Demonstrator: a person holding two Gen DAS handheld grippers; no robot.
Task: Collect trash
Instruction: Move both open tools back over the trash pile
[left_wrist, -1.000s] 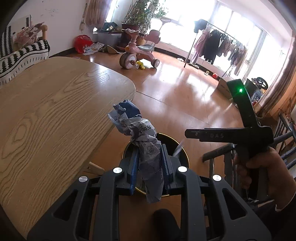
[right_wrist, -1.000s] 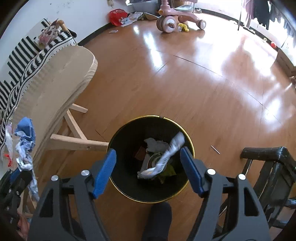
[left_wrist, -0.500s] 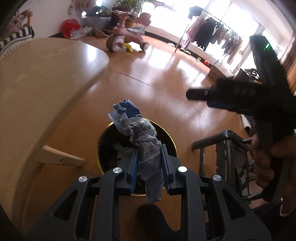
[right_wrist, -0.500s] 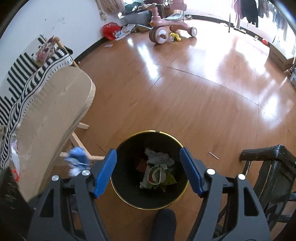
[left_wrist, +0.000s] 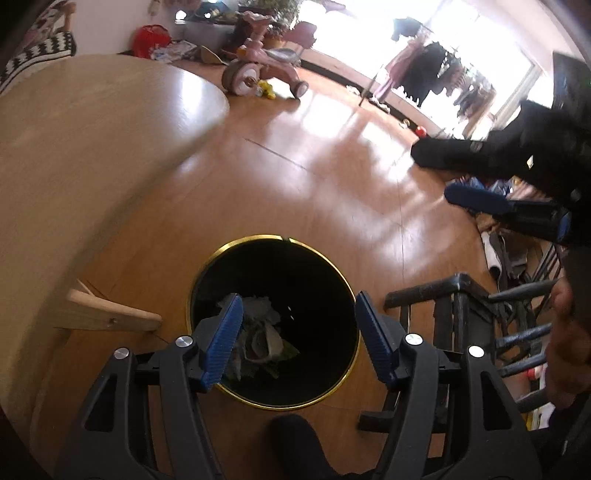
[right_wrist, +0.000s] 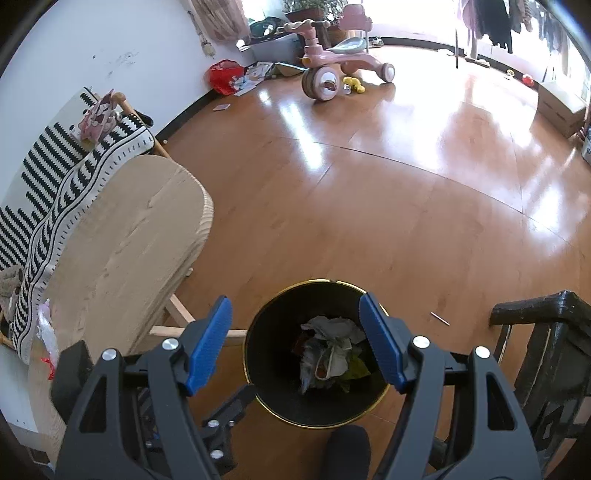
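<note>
Crumpled wrappers lying at the bottom of the black bin, directly below the left claw. Probably light, soft and crushable; best pinched across any bunched fold. Left claw just opened wide, nothing between the pads. Right claw also spread and empty above the bin. More scraps on the table left of the bin, cut off and hard to identify. Bin depth lost in shadow.

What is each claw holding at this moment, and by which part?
Nothing. The left claw has just been opening, its jaws empty above the trash bin; the right claw is open and empty too.
</note>
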